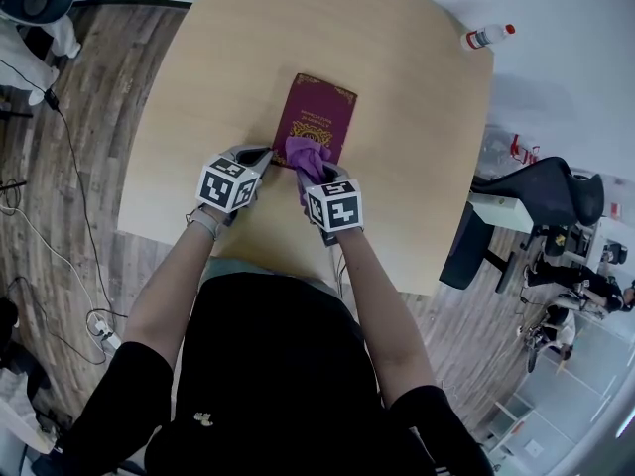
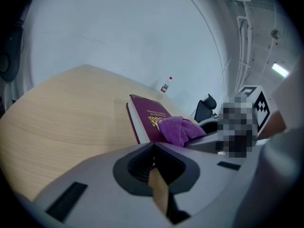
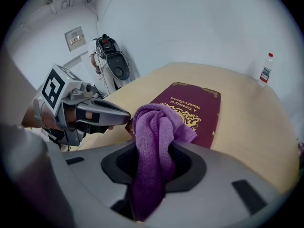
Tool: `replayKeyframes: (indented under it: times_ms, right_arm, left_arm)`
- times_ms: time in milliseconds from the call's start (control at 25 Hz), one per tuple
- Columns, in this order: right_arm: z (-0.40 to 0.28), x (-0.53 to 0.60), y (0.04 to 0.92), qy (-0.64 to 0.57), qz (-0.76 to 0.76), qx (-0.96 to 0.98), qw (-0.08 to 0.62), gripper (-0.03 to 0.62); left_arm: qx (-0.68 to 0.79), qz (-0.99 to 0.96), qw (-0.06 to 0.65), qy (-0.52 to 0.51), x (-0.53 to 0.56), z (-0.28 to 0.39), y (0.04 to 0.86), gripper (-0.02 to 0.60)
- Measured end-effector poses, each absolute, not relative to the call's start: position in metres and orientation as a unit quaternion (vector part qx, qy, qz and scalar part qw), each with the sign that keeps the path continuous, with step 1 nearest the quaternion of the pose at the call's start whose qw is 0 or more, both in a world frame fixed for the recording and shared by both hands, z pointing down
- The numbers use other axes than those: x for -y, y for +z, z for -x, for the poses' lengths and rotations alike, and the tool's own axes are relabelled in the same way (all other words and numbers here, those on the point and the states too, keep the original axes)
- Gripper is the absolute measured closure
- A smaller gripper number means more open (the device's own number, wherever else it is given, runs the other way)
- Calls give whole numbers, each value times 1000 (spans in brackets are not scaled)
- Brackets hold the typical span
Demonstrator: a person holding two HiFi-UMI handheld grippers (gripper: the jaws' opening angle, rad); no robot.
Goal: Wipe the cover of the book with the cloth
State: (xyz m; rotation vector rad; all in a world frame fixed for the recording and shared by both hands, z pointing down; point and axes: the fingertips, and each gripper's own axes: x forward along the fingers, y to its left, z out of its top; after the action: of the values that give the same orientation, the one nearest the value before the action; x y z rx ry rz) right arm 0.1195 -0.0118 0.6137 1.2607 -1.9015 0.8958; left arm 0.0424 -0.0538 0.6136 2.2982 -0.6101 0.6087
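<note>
Grips purple cloth [image 1: 308, 155] in right gripper [image 3: 153, 148] jaws, pressed on book [image 1: 317, 117] cover's 6 o'clock edge, mid-table [image 1: 397, 186]. Holds left gripper [image 2: 154, 146] jaws together at book's 7 o'clock corner.

Maroon hardcover book [image 1: 316, 117] with gold emblem lies flat on pale wooden counter [image 1: 407, 117]. Crumpled purple cloth [image 1: 309, 156] sits on its near edge, gripped by right hand-held gripper [image 1: 321, 174]. Left hand-held gripper [image 1: 264, 155] at book's near-left corner. Clear plastic bottle [image 1: 487, 36] far right.
</note>
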Motion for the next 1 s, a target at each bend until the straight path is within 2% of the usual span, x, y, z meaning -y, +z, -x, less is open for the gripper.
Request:
replayKeyframes:
  times_ms: [560,1000]
  right_arm:
    - [-110,10,613,342,-466,732,361,451]
    - [-97,25,616,352,-447,738,363,451]
  left_arm:
    - [212,-879,359,230,44,-53,609,563]
    - [211,-891,324,238,41,-55,609,563]
